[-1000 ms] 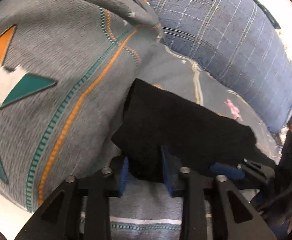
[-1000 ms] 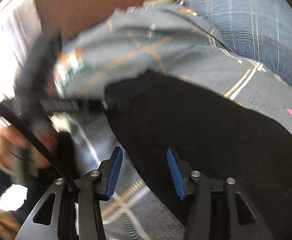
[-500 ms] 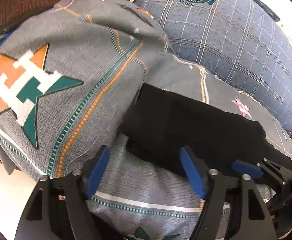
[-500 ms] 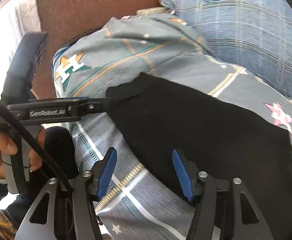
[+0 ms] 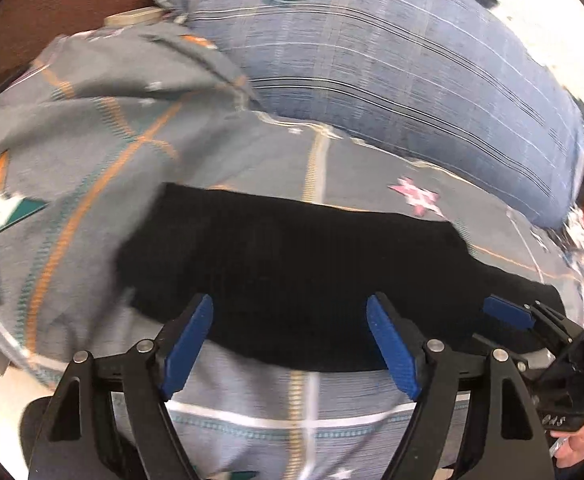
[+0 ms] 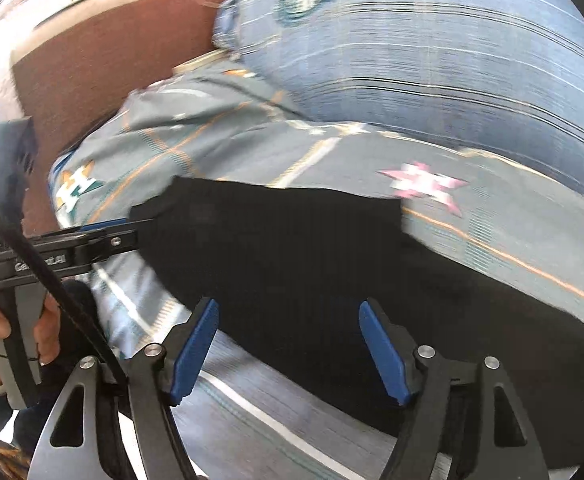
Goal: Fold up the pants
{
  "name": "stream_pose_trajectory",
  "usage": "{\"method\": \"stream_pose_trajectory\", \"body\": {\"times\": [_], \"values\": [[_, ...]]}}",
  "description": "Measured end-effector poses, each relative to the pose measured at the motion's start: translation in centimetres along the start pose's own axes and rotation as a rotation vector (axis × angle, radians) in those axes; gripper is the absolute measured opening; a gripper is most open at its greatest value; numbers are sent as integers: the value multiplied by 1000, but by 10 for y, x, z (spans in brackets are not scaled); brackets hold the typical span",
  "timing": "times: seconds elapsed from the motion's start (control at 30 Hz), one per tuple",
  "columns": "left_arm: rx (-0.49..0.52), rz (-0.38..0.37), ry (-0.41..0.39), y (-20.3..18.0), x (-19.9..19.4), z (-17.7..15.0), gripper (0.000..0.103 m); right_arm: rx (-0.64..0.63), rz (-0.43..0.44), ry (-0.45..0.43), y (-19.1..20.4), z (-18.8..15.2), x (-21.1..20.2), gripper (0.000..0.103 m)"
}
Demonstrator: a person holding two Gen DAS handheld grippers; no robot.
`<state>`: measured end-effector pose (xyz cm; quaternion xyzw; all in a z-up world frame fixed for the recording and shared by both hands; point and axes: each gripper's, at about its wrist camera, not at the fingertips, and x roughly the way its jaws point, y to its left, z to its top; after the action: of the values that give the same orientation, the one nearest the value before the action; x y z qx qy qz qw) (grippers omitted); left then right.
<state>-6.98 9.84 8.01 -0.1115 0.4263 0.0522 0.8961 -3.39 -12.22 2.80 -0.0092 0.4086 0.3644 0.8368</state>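
Blue pads sit wide apart on both tongs, left tongs (image 5: 290,340) and right tongs (image 6: 288,344), and neither one holds anything. Just past the tips of both lie the black pants (image 5: 292,276), folded flat on a grey bedsheet (image 5: 92,152) with stars. Beyond the pants, farther from the tongs, rests a big blue checked pillow (image 5: 412,80).

Black pants (image 5: 292,264) flat on bedspread (image 5: 92,152)
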Motion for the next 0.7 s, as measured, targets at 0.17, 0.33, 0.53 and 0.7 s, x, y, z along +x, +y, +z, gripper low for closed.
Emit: {"method": "stream_pose_trajectory", "body": {"times": [0.17,0.33,0.53,0.7], "values": [[72,-96,27,-42,21,0,85,135,-88,-16,-50,-23,-32,81],[153,-200,81,-92,44,0,85,243,-195,-10,-95,-55,-71,81],[299,-360,149,-171,69,2,91,413,-284,-27,-145,-96,-116,82],[456,-487,208,-242,88,1,93,573,-274,-74,-183,-121,-135,82]]}}
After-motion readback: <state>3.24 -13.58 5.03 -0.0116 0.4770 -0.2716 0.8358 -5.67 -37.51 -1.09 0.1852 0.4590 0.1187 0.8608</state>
